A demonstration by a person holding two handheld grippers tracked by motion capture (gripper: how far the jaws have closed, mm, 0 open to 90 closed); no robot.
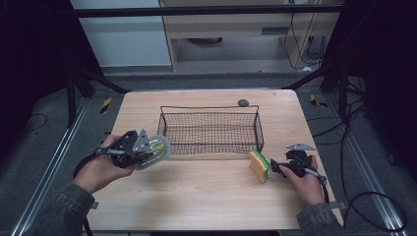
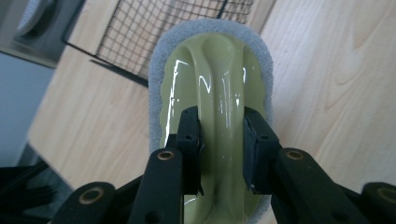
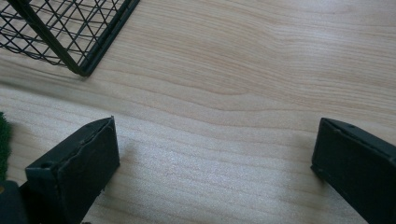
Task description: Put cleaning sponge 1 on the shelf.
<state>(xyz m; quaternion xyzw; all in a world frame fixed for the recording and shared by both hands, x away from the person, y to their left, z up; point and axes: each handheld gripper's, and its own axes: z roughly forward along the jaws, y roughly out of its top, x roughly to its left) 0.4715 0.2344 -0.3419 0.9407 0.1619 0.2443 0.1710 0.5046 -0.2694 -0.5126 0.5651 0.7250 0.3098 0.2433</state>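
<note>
while the left gripper [image 2: 221,140] clamps the scrubber [image 2: 212,84], the wire basket [image 1: 210,129] holds nothing.

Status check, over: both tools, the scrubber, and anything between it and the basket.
Left tool shut on scrubber handle, held off the table. Right tool open, beside sponge. Path to wire basket clear.

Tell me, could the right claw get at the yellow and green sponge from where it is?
Probably yes. The right claw stands open just beside the sponge, with bare table between its jaws and nothing blocking.

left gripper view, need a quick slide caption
Left claw shut on a pale green scrubber's handle, wire basket behind.
</note>
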